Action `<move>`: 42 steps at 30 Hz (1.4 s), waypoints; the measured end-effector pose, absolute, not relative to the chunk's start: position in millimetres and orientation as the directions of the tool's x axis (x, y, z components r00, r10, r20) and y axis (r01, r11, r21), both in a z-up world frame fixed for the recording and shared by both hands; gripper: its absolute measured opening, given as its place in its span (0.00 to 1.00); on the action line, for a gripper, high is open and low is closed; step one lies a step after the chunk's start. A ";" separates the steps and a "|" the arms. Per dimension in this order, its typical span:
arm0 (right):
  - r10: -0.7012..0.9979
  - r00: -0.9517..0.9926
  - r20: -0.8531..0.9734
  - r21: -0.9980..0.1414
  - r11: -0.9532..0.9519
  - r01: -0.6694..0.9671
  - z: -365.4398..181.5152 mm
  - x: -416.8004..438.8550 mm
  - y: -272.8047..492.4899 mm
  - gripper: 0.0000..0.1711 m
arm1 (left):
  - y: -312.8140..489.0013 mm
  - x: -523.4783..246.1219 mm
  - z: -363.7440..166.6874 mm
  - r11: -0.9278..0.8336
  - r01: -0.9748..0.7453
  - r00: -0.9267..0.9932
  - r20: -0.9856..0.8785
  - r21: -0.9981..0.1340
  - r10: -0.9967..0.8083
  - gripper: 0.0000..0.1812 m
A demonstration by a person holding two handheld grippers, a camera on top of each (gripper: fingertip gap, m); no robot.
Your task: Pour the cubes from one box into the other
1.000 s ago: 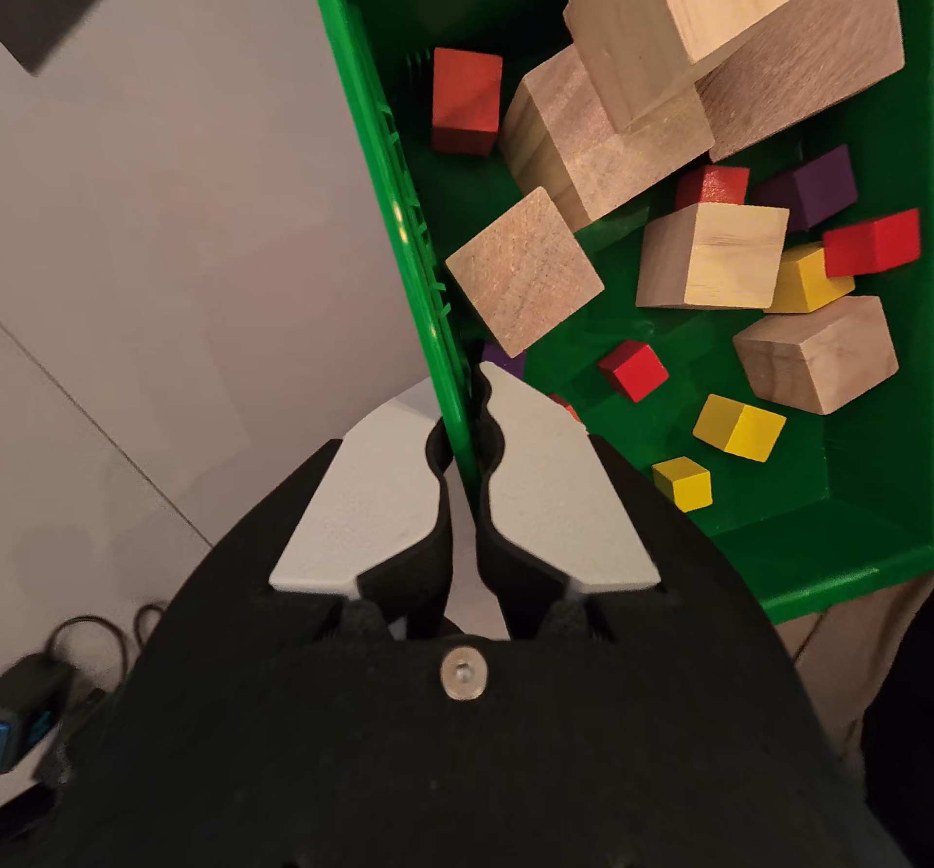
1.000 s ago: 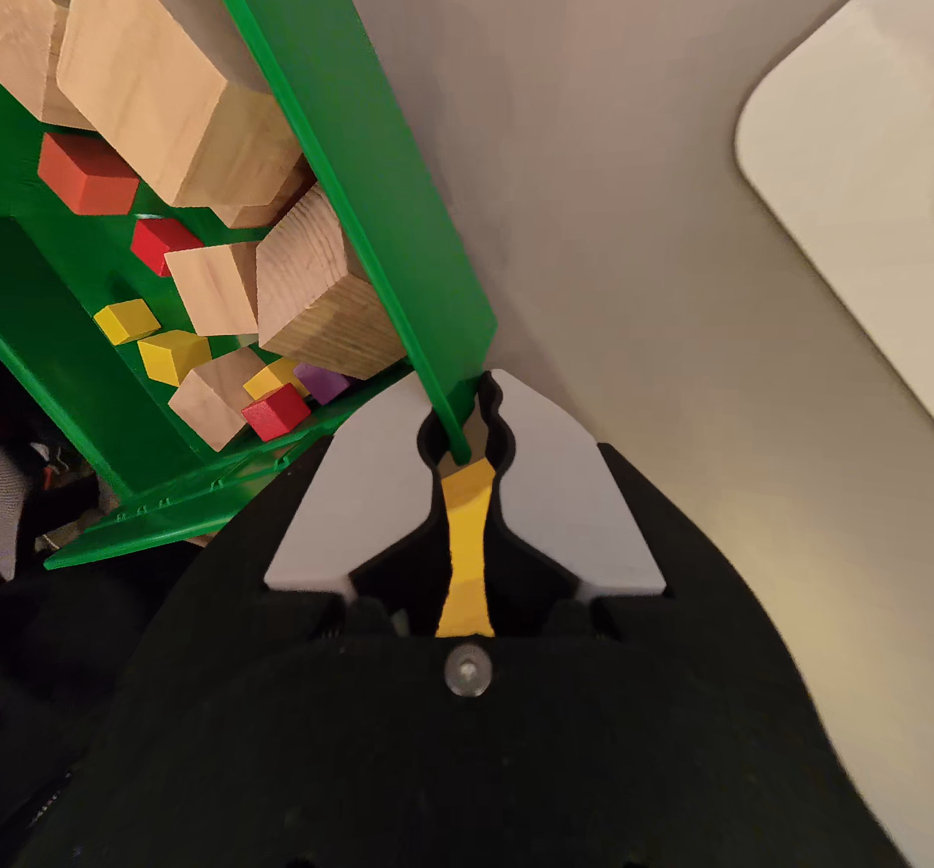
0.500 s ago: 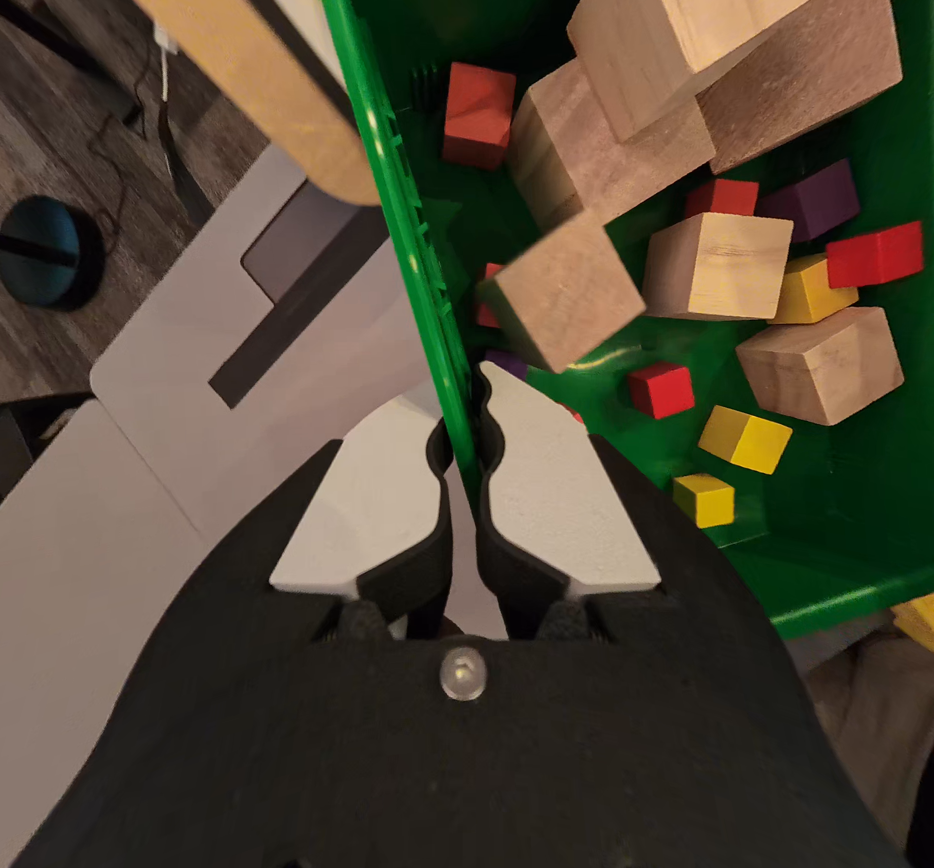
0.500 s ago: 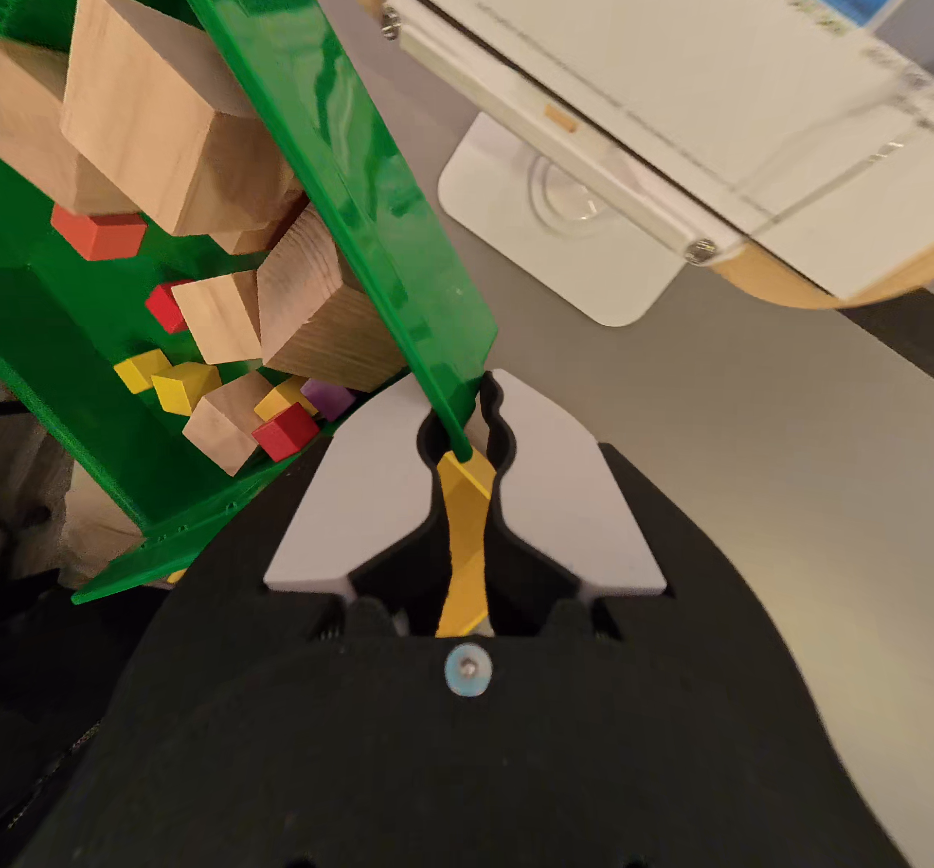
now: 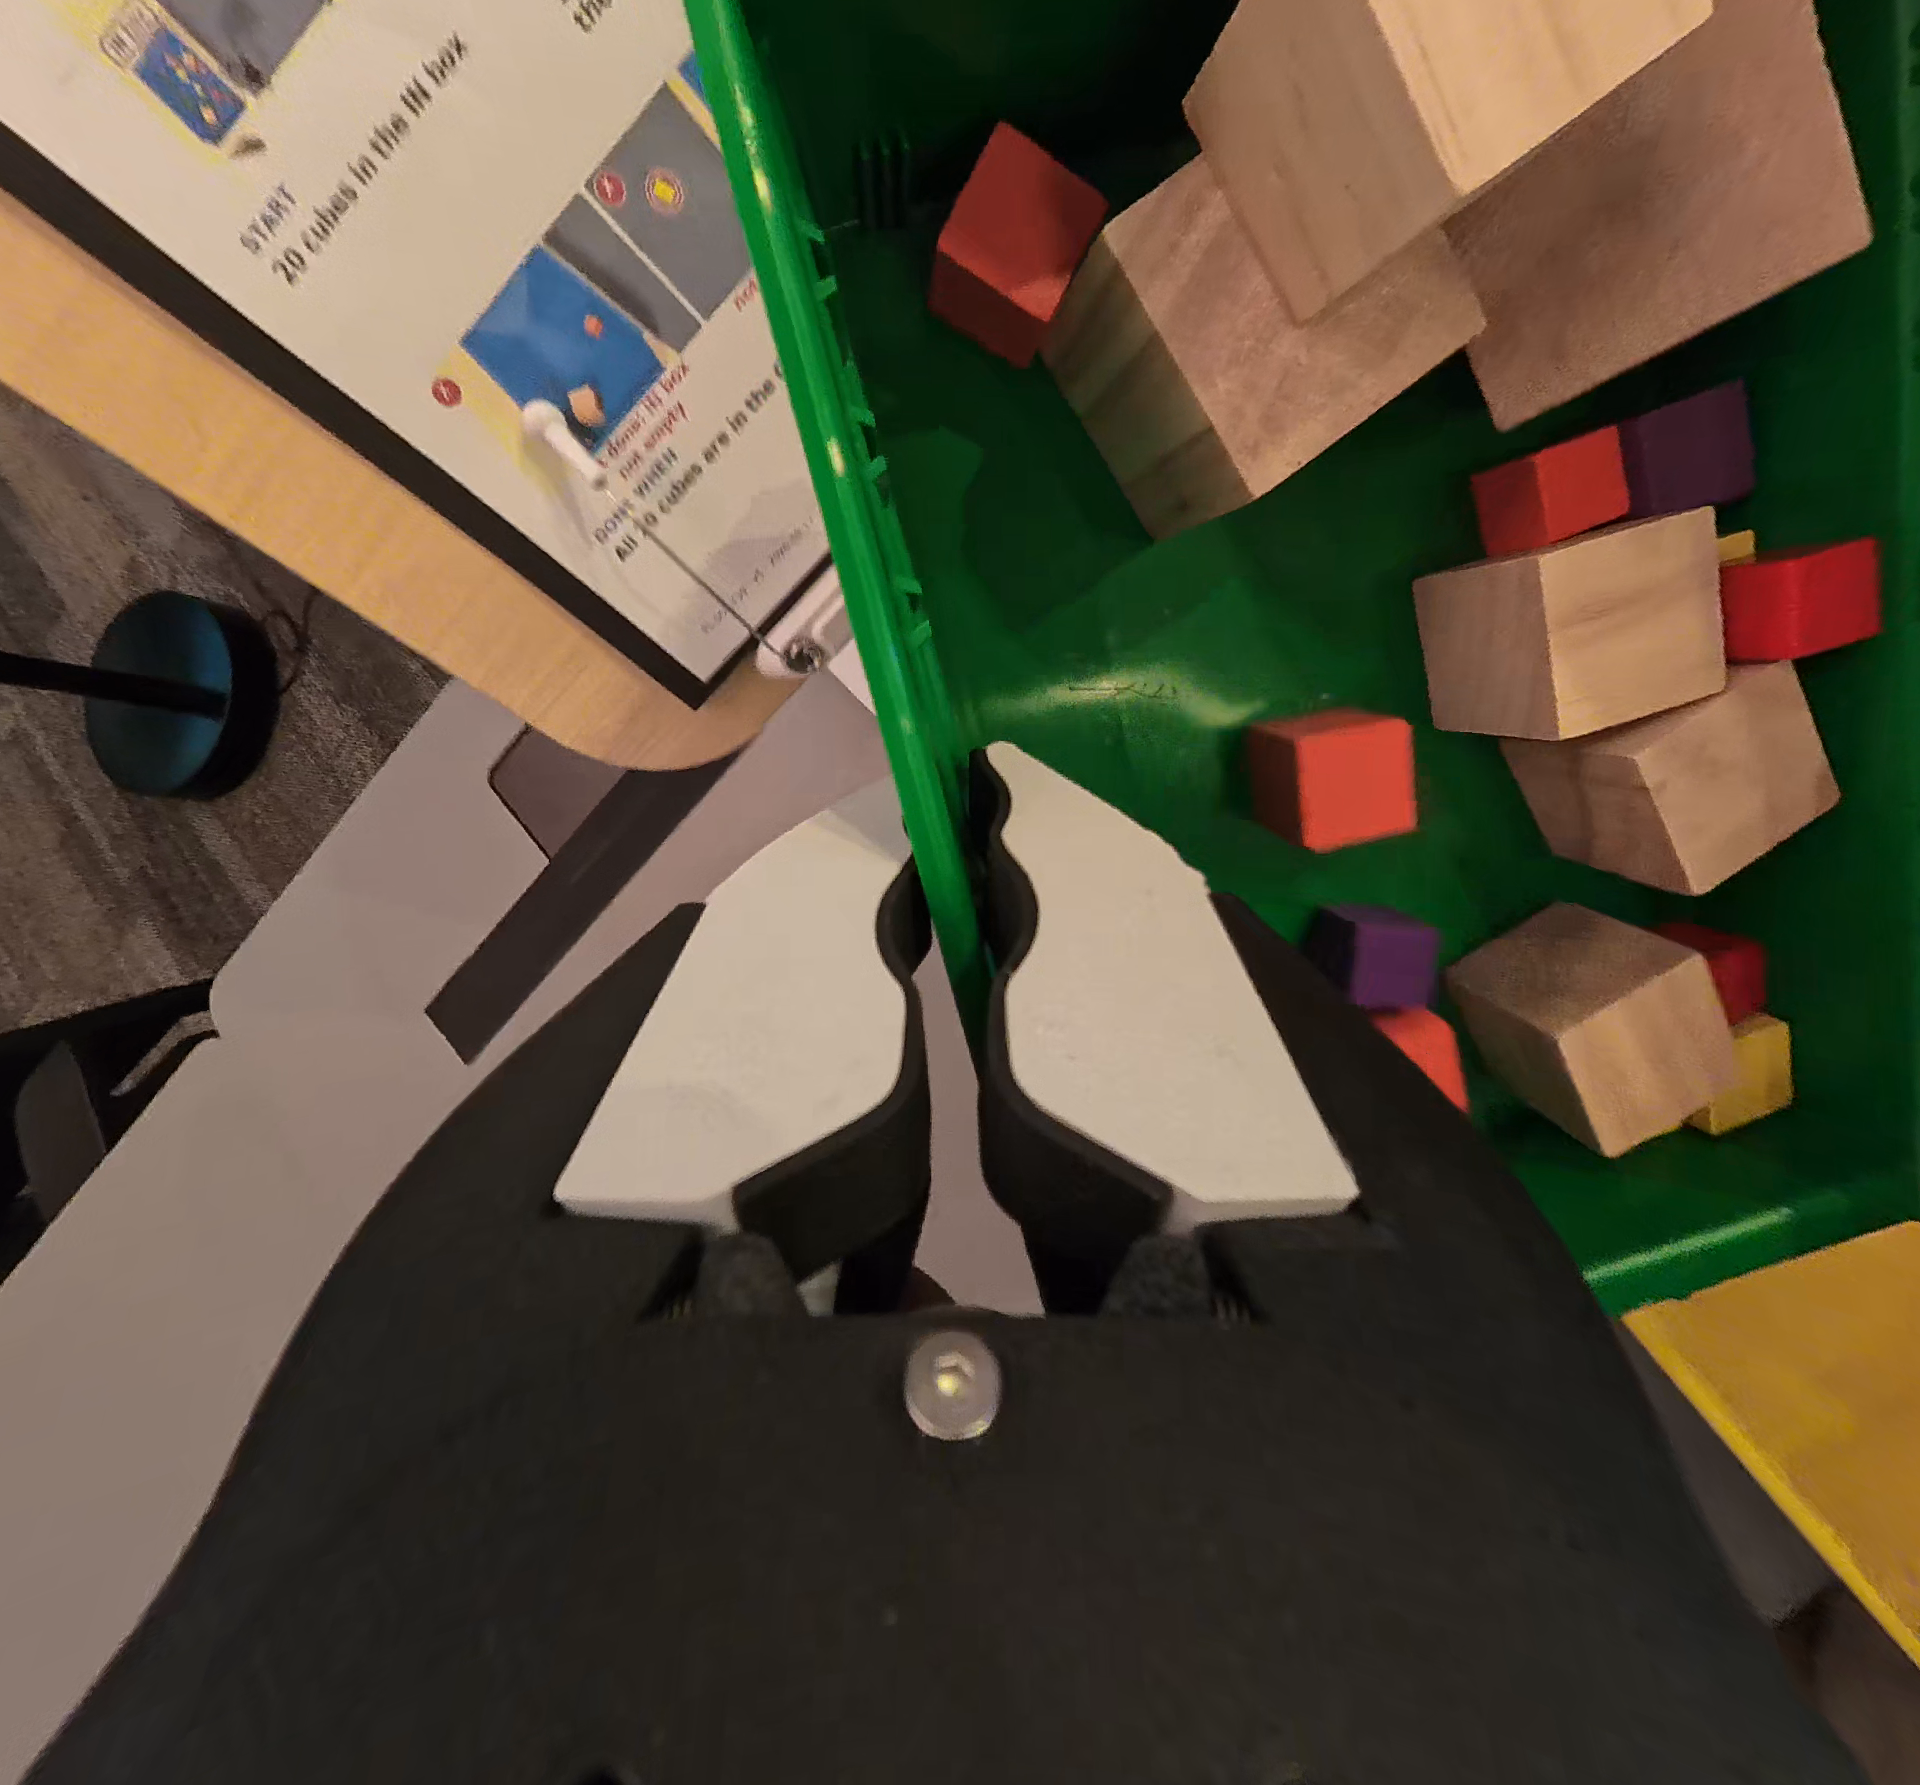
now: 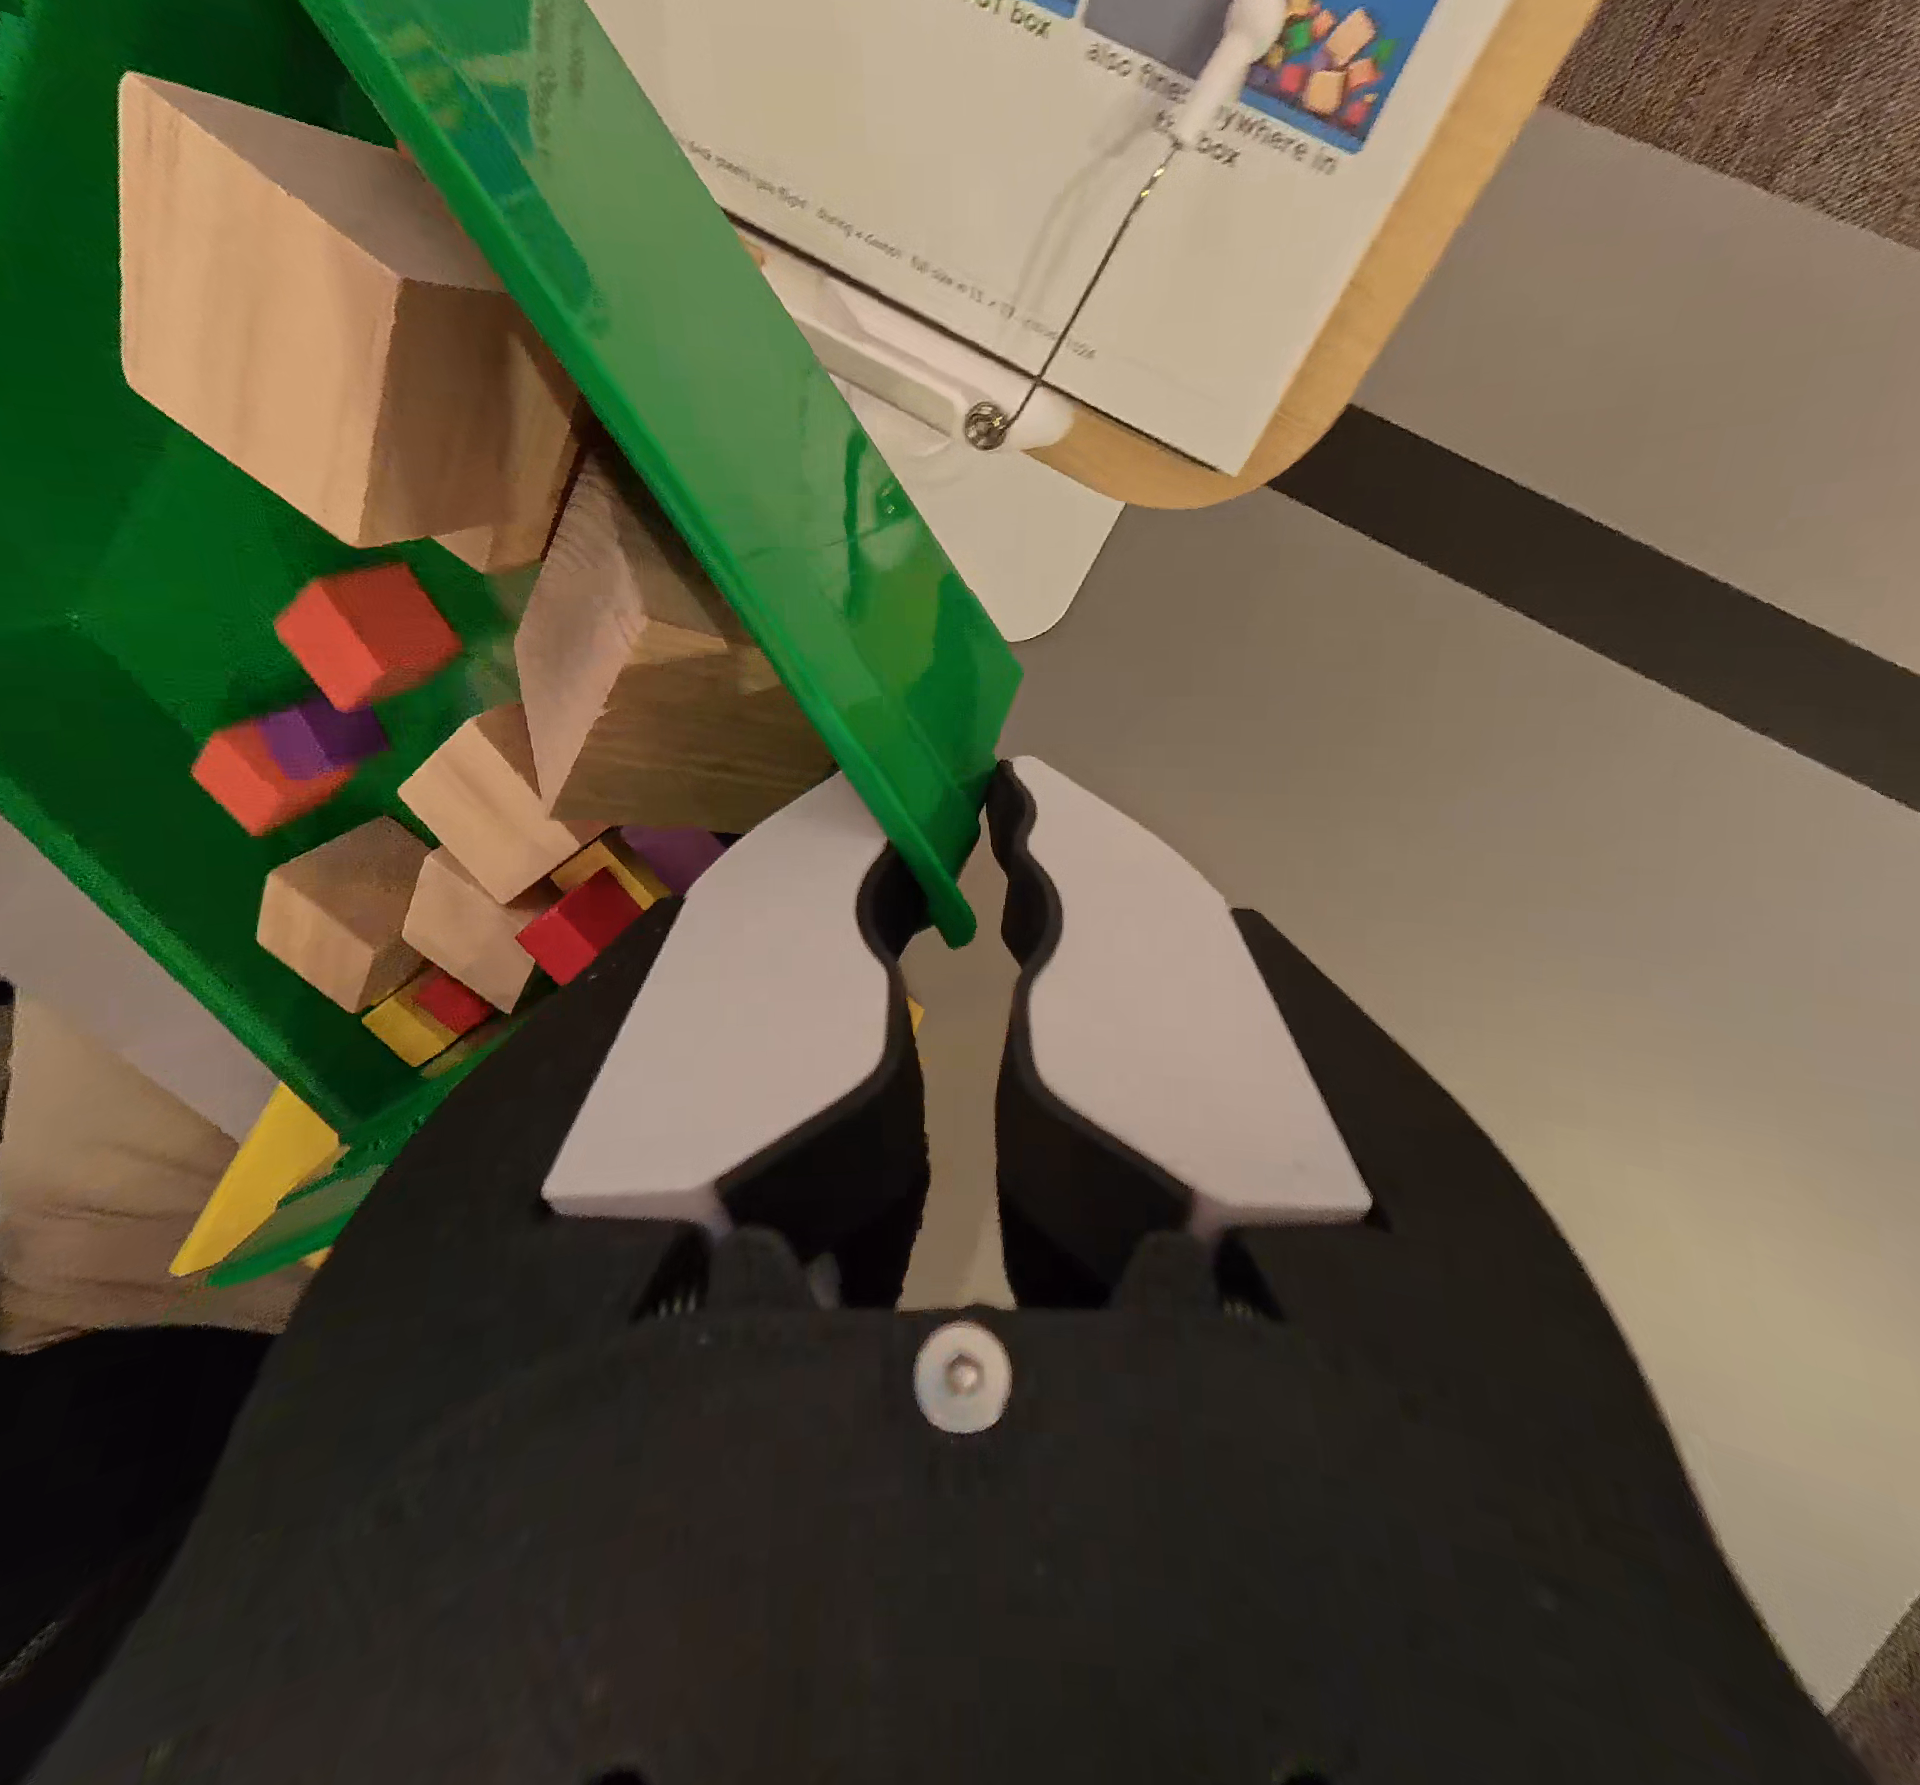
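Note:
A green box [image 5: 1101,634] is held tilted between both grippers. My left gripper [image 5: 961,800] is shut on its left wall. My right gripper [image 6: 982,826] is shut on its right wall [image 6: 665,364]. Inside lie several large plain wooden cubes [image 5: 1444,73] and small red [image 5: 1332,779], purple [image 5: 1683,447] and yellow [image 5: 1751,1075] cubes, sliding toward the box's lower side; they also show in the right wrist view [image 6: 312,333]. A yellow box [image 5: 1808,1403] shows just below the green box's lower rim, and as a yellow corner in the right wrist view [image 6: 265,1185].
A wood-framed instruction board [image 5: 343,208] stands on a white foot behind the box, also in the right wrist view [image 6: 1143,125]. The grey table top [image 6: 1455,800] has a dark strip [image 6: 1621,582]. A round teal base [image 5: 177,691] sits on the carpet beyond the table edge.
Both grippers have tilted the green box further; the cubes inside have slid and tumbled toward its lower side. The instruction board and the yellow box have come into view.

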State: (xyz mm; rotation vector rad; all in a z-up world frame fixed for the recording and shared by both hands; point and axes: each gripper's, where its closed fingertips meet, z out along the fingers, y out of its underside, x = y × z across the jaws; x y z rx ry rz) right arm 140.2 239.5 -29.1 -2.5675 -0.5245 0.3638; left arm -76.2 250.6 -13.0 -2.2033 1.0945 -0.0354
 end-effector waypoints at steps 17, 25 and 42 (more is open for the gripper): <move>0.376 0.922 -0.093 -0.581 -0.772 0.256 -21.4 175.6 257.0 0.04 | 266.0 -40.8 -9.5 -0.349 -0.673 0.663 -0.324 -0.652 -0.675 0.02; 0.369 0.926 -0.084 -0.590 -0.767 0.252 -24.4 180.7 259.5 0.04 | 268.5 -35.7 -13.1 -0.339 -0.671 0.665 -0.334 -0.659 -0.668 0.03; 0.343 0.939 -0.001 -0.782 -0.586 0.213 27.1 186.2 266.6 0.04 | 264.5 -29.4 31.2 -0.164 -0.625 0.701 -0.457 -0.763 -0.547 0.02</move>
